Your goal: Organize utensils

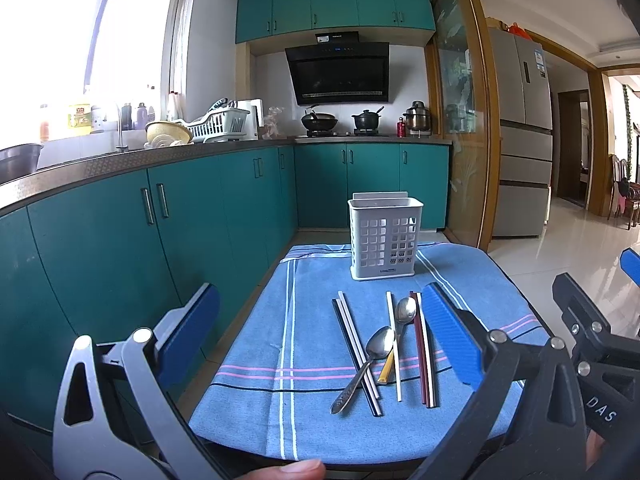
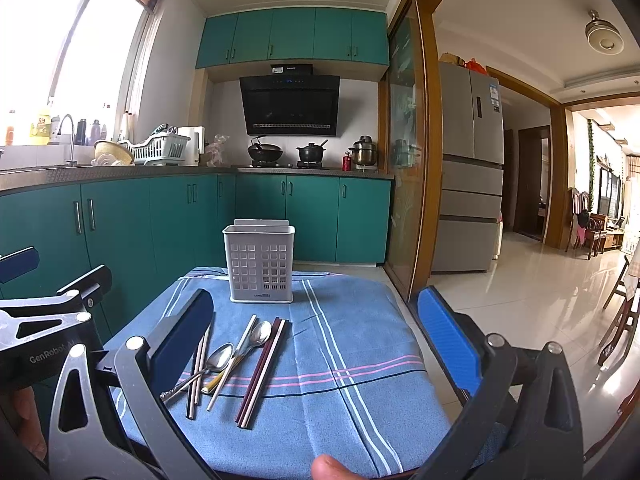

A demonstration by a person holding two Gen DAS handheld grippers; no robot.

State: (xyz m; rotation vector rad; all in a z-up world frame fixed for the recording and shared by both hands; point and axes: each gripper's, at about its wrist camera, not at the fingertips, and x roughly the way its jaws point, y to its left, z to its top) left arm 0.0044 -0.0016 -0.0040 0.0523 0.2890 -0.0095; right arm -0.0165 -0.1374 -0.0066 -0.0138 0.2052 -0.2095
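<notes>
A white perforated utensil holder (image 1: 383, 237) (image 2: 260, 264) stands upright at the far end of a small table covered by a blue striped cloth (image 1: 312, 344) (image 2: 352, 352). In front of it lie two steel spoons (image 1: 380, 343) (image 2: 220, 358), a black-and-white chopstick pair (image 1: 356, 354), a dark red pair (image 1: 424, 356) (image 2: 262, 368) and a single white chopstick (image 1: 394, 344). My left gripper (image 1: 320, 336) is open and empty, above the near edge. My right gripper (image 2: 316, 332) is open and empty, to the right of the left one.
Teal kitchen cabinets (image 1: 120, 248) run along the left and back, with a sink, dish rack (image 1: 218, 122) and stove pots (image 1: 320, 120) on the counter. A glass sliding door (image 2: 404, 152) and a fridge (image 2: 472, 168) stand to the right, above glossy tiled floor.
</notes>
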